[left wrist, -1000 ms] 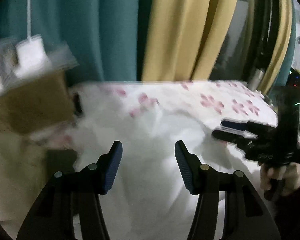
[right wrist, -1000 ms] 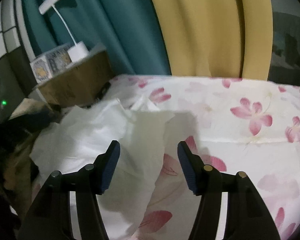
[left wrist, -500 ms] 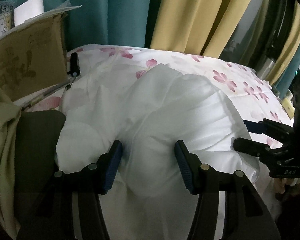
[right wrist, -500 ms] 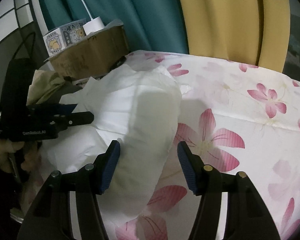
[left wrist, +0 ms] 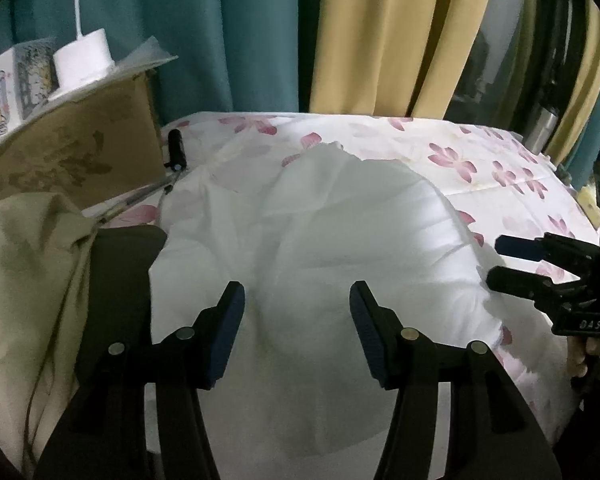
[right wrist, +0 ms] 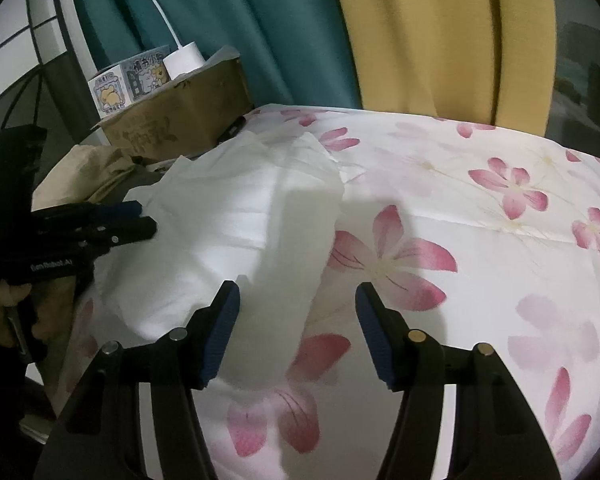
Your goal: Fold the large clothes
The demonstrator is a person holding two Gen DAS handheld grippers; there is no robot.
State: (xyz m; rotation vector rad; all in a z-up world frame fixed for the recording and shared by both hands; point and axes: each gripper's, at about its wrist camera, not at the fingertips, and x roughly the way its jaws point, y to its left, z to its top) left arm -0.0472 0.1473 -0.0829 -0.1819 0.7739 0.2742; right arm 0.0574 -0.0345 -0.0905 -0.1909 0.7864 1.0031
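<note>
Floral-quilted bed (right wrist: 480, 216) | white garment (left wrist: 340, 240) lay crumpled ahead of left gripper (left wrist: 296, 334), left of right gripper (right wrist: 298, 336) | both fingers spread, empty.

Both wrist views look forward, close above the bed (left wrist: 380, 140); shared: white garment (left wrist: 340, 232), cardboard box (right wrist: 180, 120), curtains.
</note>
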